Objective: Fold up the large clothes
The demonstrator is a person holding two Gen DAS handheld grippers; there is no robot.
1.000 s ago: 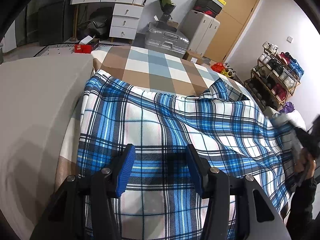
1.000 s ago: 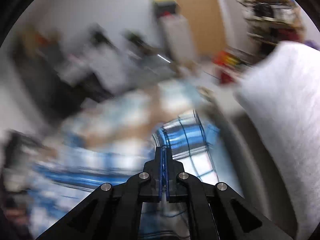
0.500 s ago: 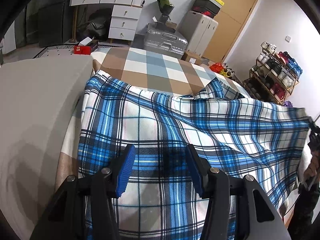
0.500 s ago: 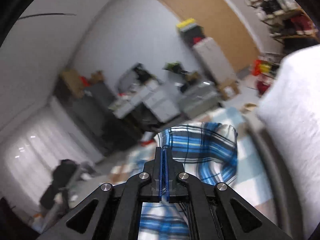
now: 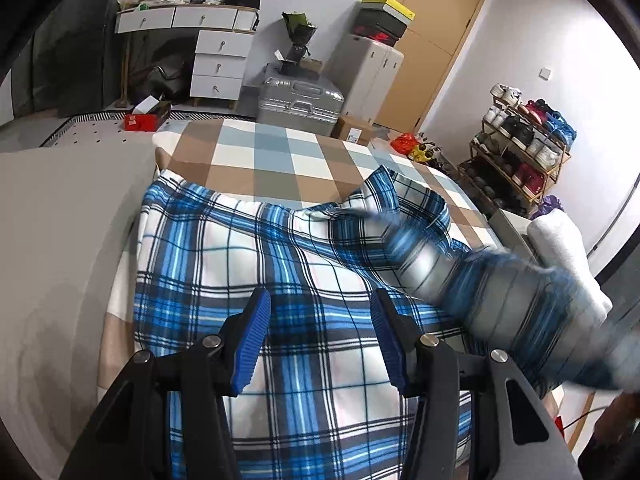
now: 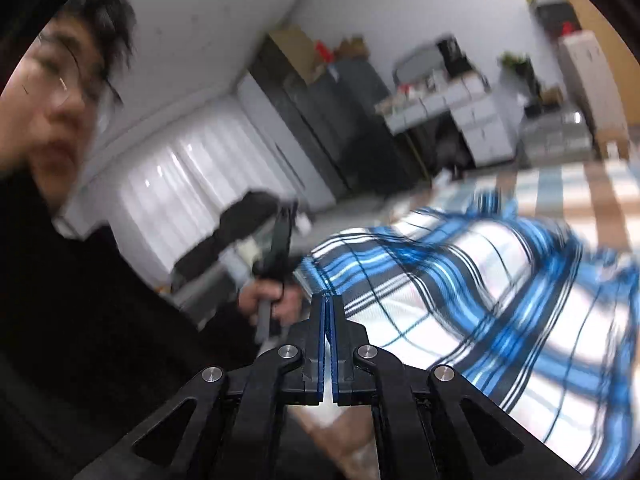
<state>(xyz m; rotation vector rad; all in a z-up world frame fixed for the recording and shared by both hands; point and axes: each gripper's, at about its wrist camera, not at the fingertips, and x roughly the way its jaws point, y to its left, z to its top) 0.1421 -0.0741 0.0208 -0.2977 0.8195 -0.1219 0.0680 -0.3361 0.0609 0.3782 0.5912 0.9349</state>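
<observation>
A blue-and-white plaid garment [image 5: 248,264] lies spread on the bed's brown, grey and white checked sheet [image 5: 272,160]. My left gripper [image 5: 320,320] hovers low over its near part, jaws apart, nothing pinched between the blue pads [image 5: 256,328]. A blurred fold of the same garment [image 5: 516,304] is lifted over the right side. In the right wrist view my right gripper [image 6: 327,304] is shut, and the plaid garment's [image 6: 460,300] edge runs into its tips. Beyond it, a person's hand [image 6: 272,300] grips the other gripper's handle.
A grey cushion [image 5: 60,248] borders the bed on the left, and a white roll [image 5: 560,240] lies at its right edge. Past the bed's far end stand a silver suitcase [image 5: 300,100], white drawers [image 5: 218,64] and a shoe rack [image 5: 520,152]. The person [image 6: 80,280] stands close on the right wrist view's left.
My right gripper has swung round fast, from facing the room to facing the person, carrying the garment's right edge up and across. The left gripper has hardly moved.
</observation>
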